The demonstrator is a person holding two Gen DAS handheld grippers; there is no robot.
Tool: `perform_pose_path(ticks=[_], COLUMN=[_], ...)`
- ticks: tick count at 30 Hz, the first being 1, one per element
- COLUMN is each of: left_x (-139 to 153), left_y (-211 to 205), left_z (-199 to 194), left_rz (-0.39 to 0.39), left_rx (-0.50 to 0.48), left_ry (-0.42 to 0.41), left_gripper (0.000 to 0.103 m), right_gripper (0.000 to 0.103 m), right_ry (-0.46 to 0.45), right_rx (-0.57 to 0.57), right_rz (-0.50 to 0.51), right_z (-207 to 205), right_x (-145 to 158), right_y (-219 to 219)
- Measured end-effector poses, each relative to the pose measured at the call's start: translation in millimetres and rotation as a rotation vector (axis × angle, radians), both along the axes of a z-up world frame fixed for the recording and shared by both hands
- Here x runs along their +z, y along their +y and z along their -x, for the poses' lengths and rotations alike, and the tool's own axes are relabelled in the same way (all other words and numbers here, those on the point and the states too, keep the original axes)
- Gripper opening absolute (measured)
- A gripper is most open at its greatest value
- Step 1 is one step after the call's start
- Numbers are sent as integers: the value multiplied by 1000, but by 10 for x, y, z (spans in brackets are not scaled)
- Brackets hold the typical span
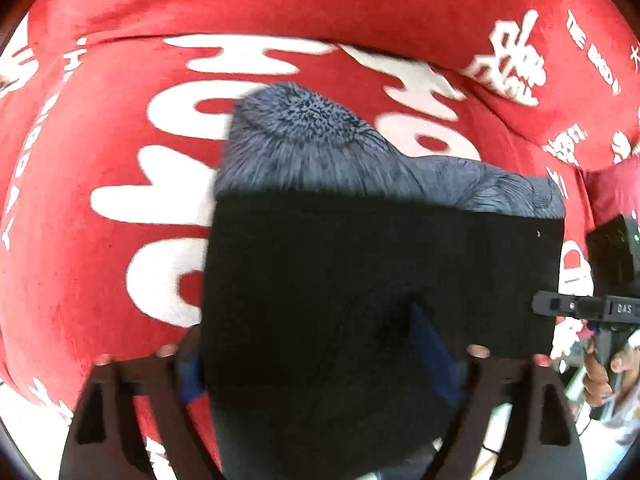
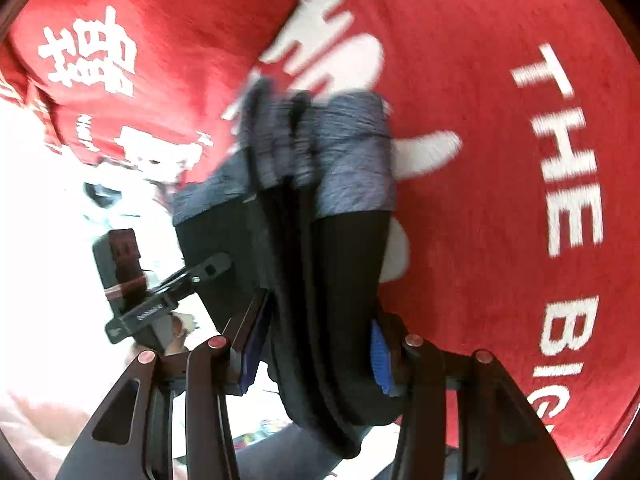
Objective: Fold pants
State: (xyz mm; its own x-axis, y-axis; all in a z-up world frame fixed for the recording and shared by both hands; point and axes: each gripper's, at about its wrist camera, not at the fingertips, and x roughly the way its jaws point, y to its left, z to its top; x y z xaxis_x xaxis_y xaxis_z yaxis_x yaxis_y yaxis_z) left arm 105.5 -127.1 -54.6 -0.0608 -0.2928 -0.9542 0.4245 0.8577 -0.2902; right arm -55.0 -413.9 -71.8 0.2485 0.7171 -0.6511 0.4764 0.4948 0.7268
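1. Pants (image 1: pixel 380 280): black with a fuzzy grey lining or cuff at the far end, bunched into a folded stack, held up above a red blanket (image 1: pixel 100 200).
2. Right wrist view: the pants (image 2: pixel 332 280) hang as several layered folds straight between the fingers, grey fuzzy part (image 2: pixel 352 160) furthest out, motion-blurred.
3. Right gripper (image 2: pixel 316 356): blue pads press the black fold bundle from both sides, so it is clamped on the pants.
4. Left gripper (image 1: pixel 320 360): jaws stand wide; the black fabric fills the gap and covers the blue pads. Whether the pads press the cloth, cannot tell.
5. Left gripper's body also shows in the right wrist view (image 2: pixel 160 292), at the left edge of the pants, with a hand behind it.
6. Right gripper's body shows at the right edge of the left wrist view (image 1: pixel 600 308), a hand (image 1: pixel 600 376) gripping its handle.
7. Red blanket (image 2: pixel 480 160) has big white lettering, including "THE BIG" and Chinese characters; it lies rumpled with a ridge fold along the far side.
8. Bright, washed-out area at lower left of the right wrist view; details unreadable.
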Motion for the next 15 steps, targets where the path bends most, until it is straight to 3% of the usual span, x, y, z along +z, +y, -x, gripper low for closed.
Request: perform_pose_path(ticks=[2,7,10,15], left_x=[-62,-68,42,355], left_y=[22,-55,-86,-131], left_z=[-13,-7,47,198], left_rz=[-22,-51,-116,-198], left_rx=[24,10,-42,-93], left_ry=[-5,-9,-55,-119], left_gripper=[103,103,103,103], right_gripper=[52,65,74,76], right_ry=[2,58,108,190], right_rx=[-5,11,3,-26], right_rz=[54,144,213,295], right_z=[3,-12,-41,-14], right_x=[-15,-63,-15,161], right_y=[-21,-7,44,97])
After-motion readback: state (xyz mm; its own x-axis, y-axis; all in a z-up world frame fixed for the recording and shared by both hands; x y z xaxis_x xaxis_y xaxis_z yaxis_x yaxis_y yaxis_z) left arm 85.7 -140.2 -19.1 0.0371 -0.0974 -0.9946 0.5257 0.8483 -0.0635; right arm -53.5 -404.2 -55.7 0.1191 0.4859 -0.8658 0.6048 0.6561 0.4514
